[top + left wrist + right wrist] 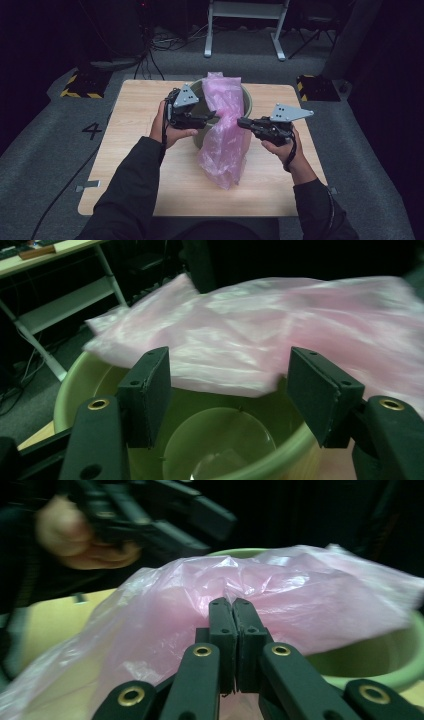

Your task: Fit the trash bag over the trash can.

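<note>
Fitting a thin plastic bag to a round bin. The pink bag (pixel 225 130) lies across the green bin (pixel 247 102) at the centre of the wooden surface (pixel 135 165): its upper end stands over the rim toward 12 o'clock, and its lower end spills over the near rim onto the surface toward 6 o'clock.

The film is very light, limp and creased. It will probably slide on itself and cling, stretch rather than resist, and tear if pulled hard against the rim. It is best taken at a single free edge near the mouth, pinched flat, so that the two layers can be parted and drawn over the rim.

The right tongs (pixel 241 121) come in from 3 o'clock, held roughly level in the person's hand, and are pressed together; the right gripper view shows their jaws meeting against the gathered film (pixel 210 600), so they appear to be pinching a fold of the bag at mid-length.

The left tongs (pixel 214 116) reach in from 9 o'clock over the bin's near-left rim. In the left gripper view their pads (pixel 150 390) stand apart above the bin's hollow (pixel 220 440), with the bag's edge (pixel 225 385) just beyond them and untouched.
</note>
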Motion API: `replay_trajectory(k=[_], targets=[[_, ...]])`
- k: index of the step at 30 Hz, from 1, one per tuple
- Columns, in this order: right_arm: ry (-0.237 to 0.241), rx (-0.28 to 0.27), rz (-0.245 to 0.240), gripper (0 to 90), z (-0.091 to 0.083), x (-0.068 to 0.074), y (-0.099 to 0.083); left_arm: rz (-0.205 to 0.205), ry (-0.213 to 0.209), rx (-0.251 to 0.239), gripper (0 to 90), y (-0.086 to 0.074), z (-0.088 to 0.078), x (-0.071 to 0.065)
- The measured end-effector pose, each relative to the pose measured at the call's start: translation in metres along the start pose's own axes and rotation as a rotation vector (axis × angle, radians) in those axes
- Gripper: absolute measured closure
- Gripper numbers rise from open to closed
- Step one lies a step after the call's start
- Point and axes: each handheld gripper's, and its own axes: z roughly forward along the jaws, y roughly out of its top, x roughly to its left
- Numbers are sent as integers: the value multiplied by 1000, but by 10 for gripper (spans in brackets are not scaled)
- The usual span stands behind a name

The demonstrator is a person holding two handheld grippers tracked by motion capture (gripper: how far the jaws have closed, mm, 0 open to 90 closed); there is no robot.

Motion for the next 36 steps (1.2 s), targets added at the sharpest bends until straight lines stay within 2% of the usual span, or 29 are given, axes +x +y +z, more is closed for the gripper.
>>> replay_trajectory(k=[2,3,4,5,6,8,9,10,13,15,17,18,19,21,23,25,27,31,34,36], targets=[[9,0,0,889,-2,1,0,-9,-20,-9,373,1,2,1],[30,-2,9,889,-5,2,1,-6,-25,-8,373,1,2,0],[47,-6,19,888,-9,3,1,-2,-63,-8,477,0,3,-1],[47,-6,19,888,-9,3,1,16,-98,-5,477,-1,3,-4],[50,-5,23,888,-11,3,2,51,-108,18,500,-1,5,-8],[72,-14,52,887,-15,1,4,95,-148,29,697,-2,6,-14],[72,-14,52,887,-15,1,4,111,-160,28,697,-2,5,-17],[81,-18,68,887,-17,1,5,118,-170,27,802,-1,5,-19],[68,-14,72,885,-18,2,6,135,-202,29,832,0,3,-24],[60,-17,74,883,-18,2,7,149,-197,28,859,0,1,-27],[39,-15,69,881,-18,1,8,135,-163,12,783,1,-3,-28],[29,-13,67,881,-16,-1,9,126,-168,3,733,1,-4,-27],[23,-11,70,881,-14,-2,9,122,-174,-4,723,0,-6,-26],[7,0,69,882,-9,-5,10,117,-154,-14,653,-1,-9,-26],[-2,9,67,882,-4,-7,11,114,-148,-22,606,-4,-12,-26],[-5,22,65,881,2,-10,13,107,-141,-32,520,-6,-16,-26],[-11,34,69,882,7,-13,15,96,-145,-51,482,-8,-21,-25],[-27,48,74,883,16,-20,19,90,-170,-78,409,-14,-32,-25],[-44,61,64,884,21,-22,20,95,-207,-88,347,-18,-36,-28],[-55,68,67,884,24,-25,21,115,-243,-97,330,-21,-38,-33]])
